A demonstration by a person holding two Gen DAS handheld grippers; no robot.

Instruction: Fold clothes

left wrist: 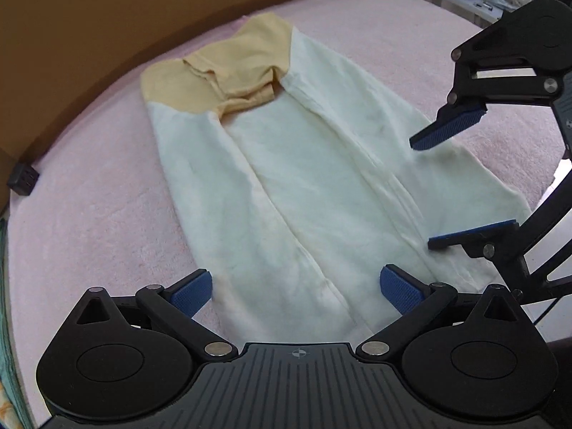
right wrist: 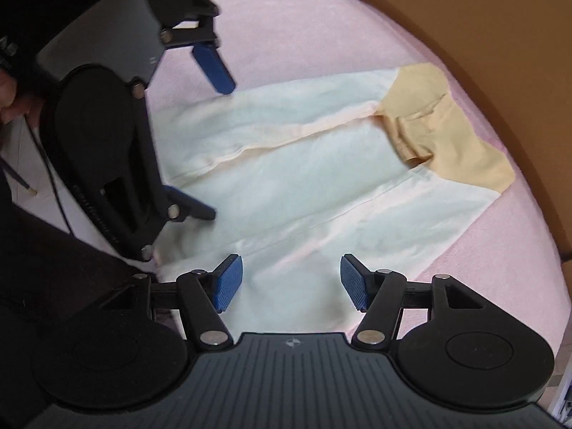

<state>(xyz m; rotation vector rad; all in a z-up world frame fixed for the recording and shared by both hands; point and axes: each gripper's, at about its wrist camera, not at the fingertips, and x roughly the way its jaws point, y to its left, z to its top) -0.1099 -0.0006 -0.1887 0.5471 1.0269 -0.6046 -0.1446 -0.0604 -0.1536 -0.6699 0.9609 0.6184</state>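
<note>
Across frame centre, both views: pink terry-cloth surface (left wrist: pixel 89 221) fills most of picture. Cream garment with tan-yellow collar end (left wrist: pixel 304 178), side panels folded inward, lies flat on it, collar toward upper left in left view. Left gripper (left wrist: pixel 296 291): released, blue pads straddling hem. Right gripper (right wrist: pixel 291 282): released, hovering over hem. Small black block (left wrist: pixel 23 180) at left edge.

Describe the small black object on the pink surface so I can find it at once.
Start from the pink fleecy blanket where the cream garment with a yellow collar end lies, both side edges folded inward. Follow the blanket to its edge against the brown cardboard wall. There sits the small black cube-shaped box, the only dark, hard-edged thing on the blanket apart from the grippers.
</note>
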